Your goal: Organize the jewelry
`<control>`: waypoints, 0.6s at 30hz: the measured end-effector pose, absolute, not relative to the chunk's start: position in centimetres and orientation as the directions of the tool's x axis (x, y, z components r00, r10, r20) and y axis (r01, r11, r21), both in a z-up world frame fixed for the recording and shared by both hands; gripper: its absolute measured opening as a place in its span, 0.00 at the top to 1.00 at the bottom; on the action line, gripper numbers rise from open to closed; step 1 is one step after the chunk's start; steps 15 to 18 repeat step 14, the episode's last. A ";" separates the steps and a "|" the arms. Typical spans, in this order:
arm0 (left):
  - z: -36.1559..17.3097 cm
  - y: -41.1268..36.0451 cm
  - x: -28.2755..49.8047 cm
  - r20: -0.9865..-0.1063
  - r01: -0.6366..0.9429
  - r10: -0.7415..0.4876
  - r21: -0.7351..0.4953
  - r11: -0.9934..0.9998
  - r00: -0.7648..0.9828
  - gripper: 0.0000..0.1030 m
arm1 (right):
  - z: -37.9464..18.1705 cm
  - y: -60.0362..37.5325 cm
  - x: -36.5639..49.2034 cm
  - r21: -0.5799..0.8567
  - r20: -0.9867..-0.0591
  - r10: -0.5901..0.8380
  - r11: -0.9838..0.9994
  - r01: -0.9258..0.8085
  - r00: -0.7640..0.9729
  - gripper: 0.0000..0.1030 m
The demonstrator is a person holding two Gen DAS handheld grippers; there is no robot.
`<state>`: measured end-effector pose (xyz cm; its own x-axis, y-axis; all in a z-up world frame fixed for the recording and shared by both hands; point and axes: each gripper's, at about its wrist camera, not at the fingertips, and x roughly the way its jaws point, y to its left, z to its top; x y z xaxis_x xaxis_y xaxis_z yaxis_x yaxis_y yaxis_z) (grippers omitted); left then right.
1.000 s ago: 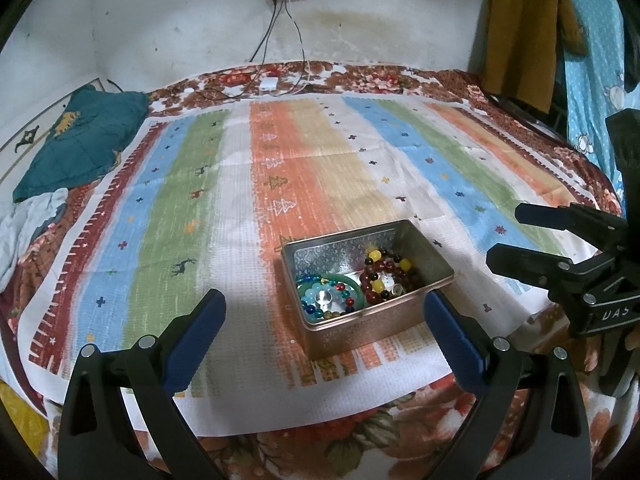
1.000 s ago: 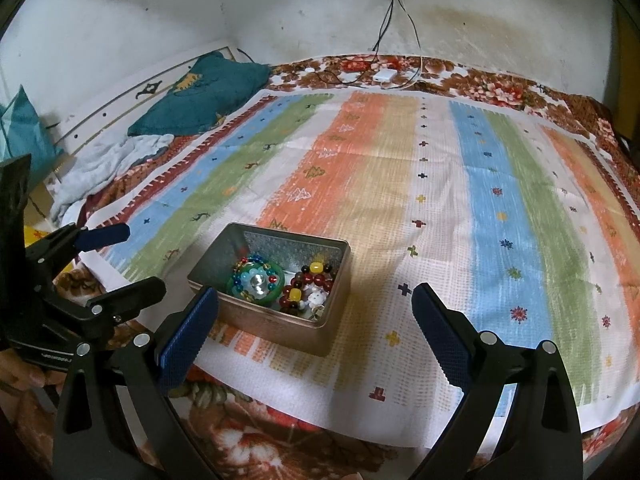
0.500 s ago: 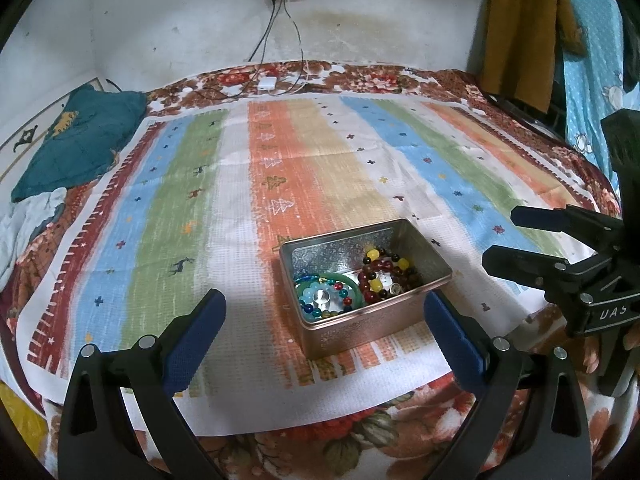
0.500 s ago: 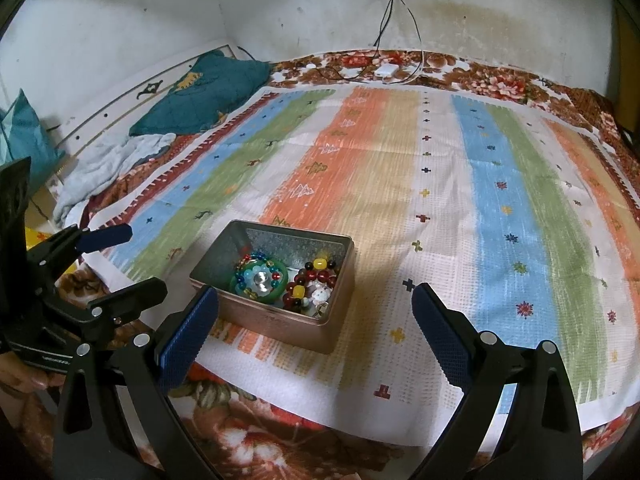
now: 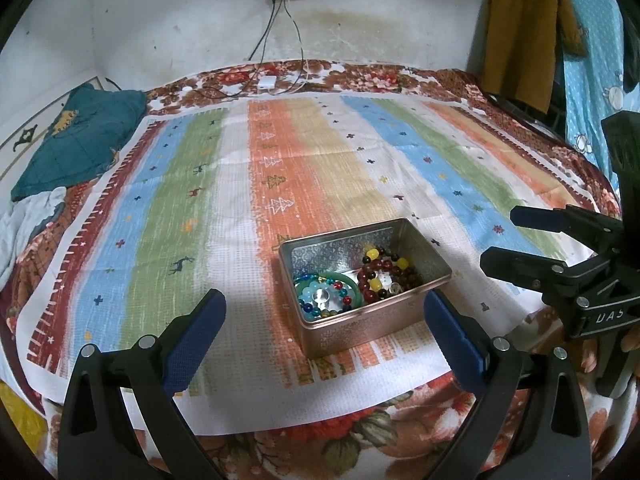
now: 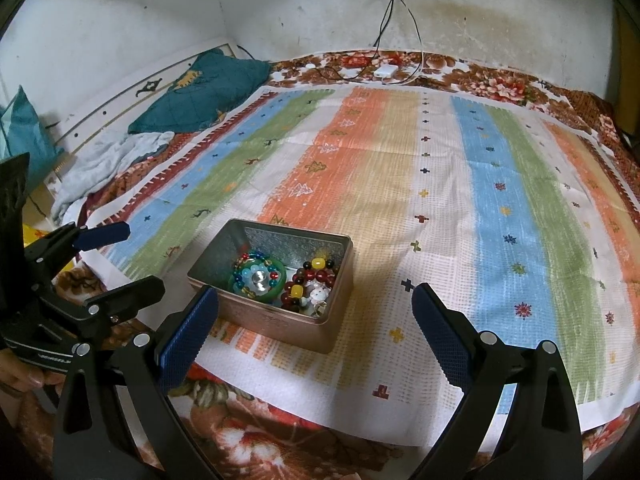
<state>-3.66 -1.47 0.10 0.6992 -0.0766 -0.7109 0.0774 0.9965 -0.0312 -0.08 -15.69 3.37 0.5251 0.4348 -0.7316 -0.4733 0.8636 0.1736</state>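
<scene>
An open metal tin (image 5: 404, 318) (image 6: 256, 316) sits on the striped cloth near its front edge. Inside lie a green bangle with a blue bead bracelet (image 5: 326, 294) (image 6: 258, 276) and a dark red and yellow bead bracelet (image 5: 384, 270) (image 6: 310, 280). My left gripper (image 5: 324, 332) is open and empty, held just in front of the tin; it also shows in the right wrist view (image 6: 116, 260). My right gripper (image 6: 316, 328) is open and empty, in front of the tin and to its right; it also shows in the left wrist view (image 5: 516, 236).
The striped cloth (image 5: 200, 216) covers a floral bedspread (image 5: 360, 76). A teal pillow (image 5: 76, 140) and pale cloth (image 5: 28, 220) lie at the left. A white charger with cables (image 5: 267, 82) lies at the back by the wall. Clothes (image 5: 520, 28) hang at the right.
Both grippers have drawn back slightly toward the front, so the tin sits a little farther away in both views. Both stay open and empty.
</scene>
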 end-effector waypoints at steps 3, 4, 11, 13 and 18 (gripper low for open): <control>0.1 -1.5 -3.7 -0.711 0.078 -0.078 -0.033 0.996 0.699 0.06 | 3.4 -15.7 -0.1 0.174 -0.731 0.435 0.864 -0.472 0.525 0.05; 0.1 -1.6 -3.7 -0.711 0.078 -0.079 -0.034 0.996 0.699 0.06 | 3.4 -15.7 -0.1 0.174 -0.732 0.434 0.864 -0.472 0.525 0.05; -0.4 -1.3 -3.5 -0.728 0.080 -0.102 -0.065 0.995 0.678 0.06 | 3.4 -15.7 -0.1 0.173 -0.733 0.433 0.864 -0.472 0.525 0.05; -0.5 -1.2 -3.5 -0.728 0.078 -0.101 -0.065 0.995 0.678 0.06 | 3.4 -15.6 -0.1 0.173 -0.732 0.434 0.864 -0.473 0.525 0.05; -0.5 -1.2 -3.5 -0.728 0.077 -0.100 -0.065 0.995 0.678 0.06 | 3.4 -15.7 -0.1 0.172 -0.733 0.433 0.864 -0.472 0.525 0.05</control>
